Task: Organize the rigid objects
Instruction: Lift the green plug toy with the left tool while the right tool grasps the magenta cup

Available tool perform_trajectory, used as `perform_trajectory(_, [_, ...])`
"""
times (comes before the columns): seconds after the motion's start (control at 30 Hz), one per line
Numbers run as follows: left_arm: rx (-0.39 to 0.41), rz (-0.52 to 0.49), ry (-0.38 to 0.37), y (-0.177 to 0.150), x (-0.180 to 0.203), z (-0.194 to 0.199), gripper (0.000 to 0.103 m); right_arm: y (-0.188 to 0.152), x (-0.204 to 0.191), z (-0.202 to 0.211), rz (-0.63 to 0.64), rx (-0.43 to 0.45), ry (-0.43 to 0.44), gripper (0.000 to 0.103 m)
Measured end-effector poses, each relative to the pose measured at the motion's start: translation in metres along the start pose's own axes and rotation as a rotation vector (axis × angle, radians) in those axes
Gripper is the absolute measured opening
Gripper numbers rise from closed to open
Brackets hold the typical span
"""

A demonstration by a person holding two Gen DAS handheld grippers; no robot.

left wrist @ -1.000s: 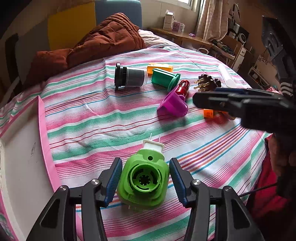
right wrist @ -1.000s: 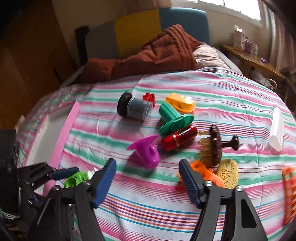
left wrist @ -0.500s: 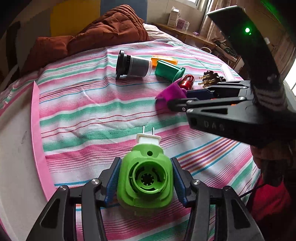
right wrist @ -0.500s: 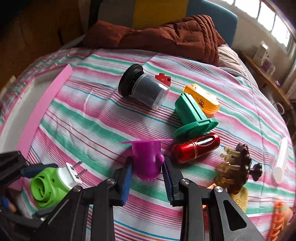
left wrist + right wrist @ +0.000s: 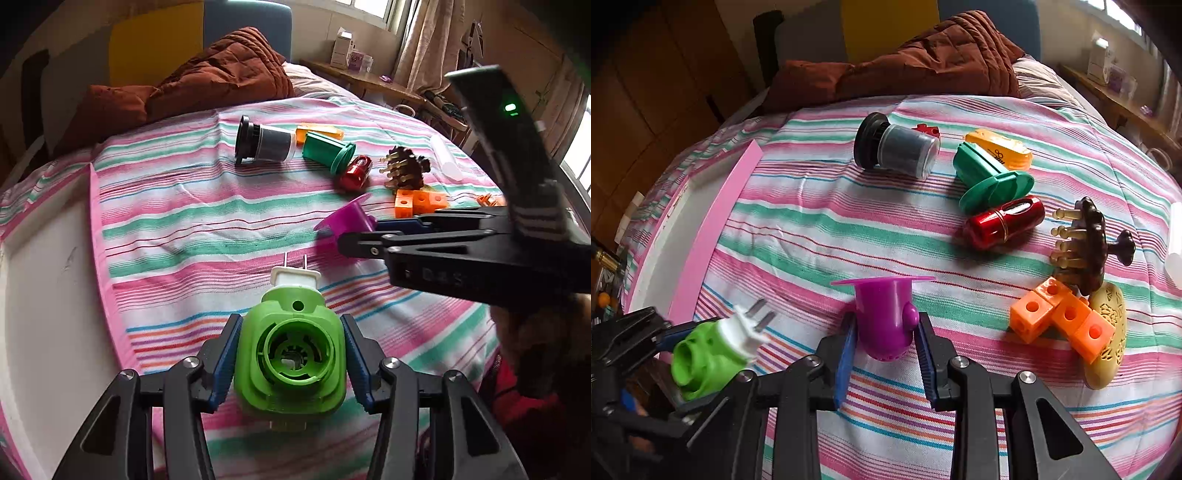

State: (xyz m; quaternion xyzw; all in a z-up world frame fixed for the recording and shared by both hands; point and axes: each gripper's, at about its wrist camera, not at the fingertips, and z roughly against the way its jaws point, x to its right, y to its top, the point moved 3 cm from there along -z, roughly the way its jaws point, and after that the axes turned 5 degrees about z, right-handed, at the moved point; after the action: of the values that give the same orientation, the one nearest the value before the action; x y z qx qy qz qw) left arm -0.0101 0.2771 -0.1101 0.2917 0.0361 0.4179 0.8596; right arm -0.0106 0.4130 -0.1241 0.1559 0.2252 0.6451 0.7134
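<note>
The green plug unit (image 5: 290,360) is held clamped between the left gripper (image 5: 291,363) pads, and the purple funnel piece (image 5: 886,317) is pinched in the nearly shut right gripper (image 5: 886,345), its flange pointing ahead. Both are best lifted straight off the striped cover (image 5: 886,229), then carried to the pink-edged tray (image 5: 55,280) left of the tools.

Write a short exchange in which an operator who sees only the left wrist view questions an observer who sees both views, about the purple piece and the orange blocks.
Operator: Is the right gripper actually gripping the purple piece? I only see it side-on.
Observer: Yes. Its jaws have just been closing, and both blue pads press on the piece's rounded body, one on each side.
Operator: Is anything hidden behind the orange blocks?
Observer: A beige oval piece with a pierced pattern lies right beside them, below the brown brush.
</note>
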Motion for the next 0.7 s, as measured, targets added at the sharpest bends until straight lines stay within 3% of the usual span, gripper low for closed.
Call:
perform_trajectory(0.37, [0.093, 0.065, 0.030, -0.004, -0.024, 0.062, 0.053, 0.007, -0.003, -0.005, 0.020, 0.024, -0.029, 0.032])
perform_trajectory(0.7, [0.195, 0.198, 0.211, -0.001, -0.088, 0.111, 0.053, 0.009, -0.012, -0.009, 0.061, 0.035, -0.062, 0.031])
